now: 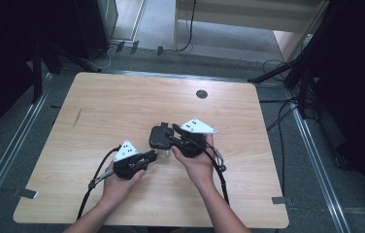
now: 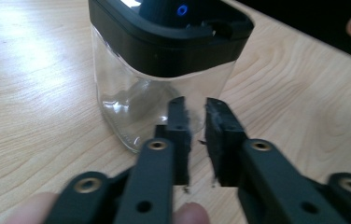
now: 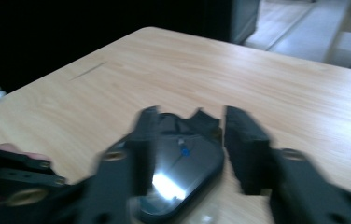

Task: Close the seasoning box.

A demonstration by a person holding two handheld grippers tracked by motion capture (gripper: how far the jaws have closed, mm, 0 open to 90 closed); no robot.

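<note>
Jar (image 1: pixel 160 137) with black lid (image 2: pixel 173 32) sits mid-counter (image 1: pixel 122 97), between both hands. Left tool (image 2: pixel 196 135) — jaws narrow, nothing between them, tips just short of the glass wall. Right tool (image 3: pixel 190 149) — jaws wide, straddling the lid from above, not gripping. Best bet: steady the glass low, close squarely on the lid. Pale wood counter, cables (image 1: pixel 280 126) on grey floor (image 1: pixel 311 160) around.

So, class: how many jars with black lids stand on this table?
1. The clear jar with its black lid stands near the table's middle, between the left gripper and right gripper.
</note>
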